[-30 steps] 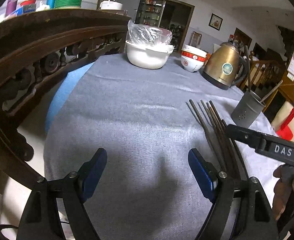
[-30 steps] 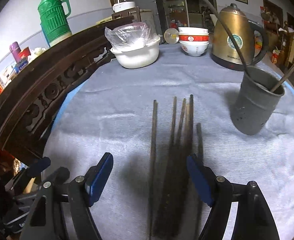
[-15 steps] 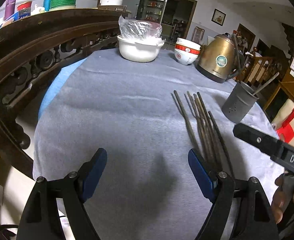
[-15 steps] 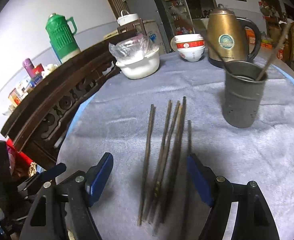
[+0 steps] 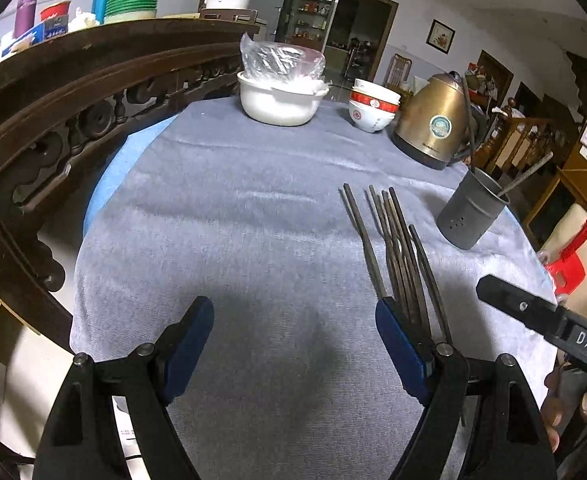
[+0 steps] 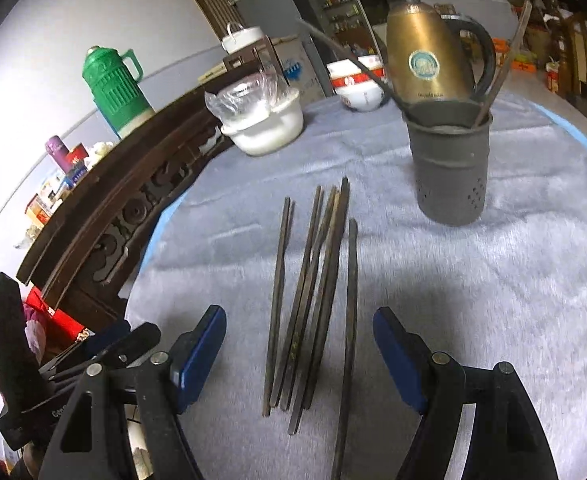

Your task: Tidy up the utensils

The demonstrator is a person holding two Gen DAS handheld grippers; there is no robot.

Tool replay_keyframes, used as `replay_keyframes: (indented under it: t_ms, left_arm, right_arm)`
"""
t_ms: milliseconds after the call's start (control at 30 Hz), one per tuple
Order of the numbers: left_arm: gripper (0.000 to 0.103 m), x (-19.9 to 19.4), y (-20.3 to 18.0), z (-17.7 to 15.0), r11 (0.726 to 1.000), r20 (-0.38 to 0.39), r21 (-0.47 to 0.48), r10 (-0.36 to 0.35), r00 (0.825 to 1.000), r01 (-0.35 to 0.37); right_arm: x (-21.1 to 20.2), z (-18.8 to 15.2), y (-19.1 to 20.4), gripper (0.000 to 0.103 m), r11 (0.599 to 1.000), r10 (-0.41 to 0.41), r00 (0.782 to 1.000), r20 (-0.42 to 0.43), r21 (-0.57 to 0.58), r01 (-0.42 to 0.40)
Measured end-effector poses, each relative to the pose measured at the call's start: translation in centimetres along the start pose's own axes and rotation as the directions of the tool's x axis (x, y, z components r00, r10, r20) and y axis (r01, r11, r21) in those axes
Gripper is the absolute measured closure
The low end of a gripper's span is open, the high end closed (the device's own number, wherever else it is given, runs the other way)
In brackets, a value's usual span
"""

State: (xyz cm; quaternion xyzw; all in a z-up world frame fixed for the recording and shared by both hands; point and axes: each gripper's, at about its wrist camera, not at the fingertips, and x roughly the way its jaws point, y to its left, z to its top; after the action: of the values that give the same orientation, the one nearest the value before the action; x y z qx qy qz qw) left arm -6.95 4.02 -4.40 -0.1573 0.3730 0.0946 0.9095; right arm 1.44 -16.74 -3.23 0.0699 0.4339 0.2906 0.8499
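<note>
The right gripper [image 6: 299, 354] hangs low over the near end of the chopsticks [image 6: 313, 292], its blue pads spread wide with nothing clamped; the bundle lies loose on the grey cloth [image 6: 473, 300] between and just beyond the fingers. The left gripper [image 5: 295, 344] sits to the left of the chopsticks, equally wide and empty, over bare cloth, its right finger just in front of the sticks' near ends.

The chopsticks are dark and thin, lying roughly side by side and fanning a little at their far ends. Beyond them and to their right stands the grey holder cup [image 6: 449, 164], upright, with two sticks already leaning inside. Farther past the chopsticks sit a brass kettle [image 6: 425, 56], stacked red-and-white bowls [image 5: 373, 110] and a white bowl [image 5: 279, 100] with a plastic bag.
</note>
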Motion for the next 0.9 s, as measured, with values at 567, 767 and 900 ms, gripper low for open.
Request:
replay_keyframes:
  t_ms: [567, 767, 900]
  left_arm:
    - [0.020, 1.4, 2.0, -0.2, 0.998, -0.027, -0.063, -0.028, 0.999, 0.027]
    - [0.020, 1.4, 1.3, -0.2, 0.999, -0.028, -0.041, -0.021, 0.999, 0.020]
    - [0.020, 1.3, 1.3, -0.2, 0.999, -0.026, -0.038, -0.018, 0.999, 0.017]
  right_arm:
    - [2.5, -0.1, 0.9, 0.024, 1.000, -0.016, 0.996, -0.087, 0.016, 0.017]
    - [2.6, -0.2, 0.1, 0.024, 0.999, -0.010, 0.996, -0.088, 0.041, 0.014]
    - [2.6, -0.2, -0.1, 0.024, 0.999, -0.009, 0.996, -0.085, 0.043, 0.012]
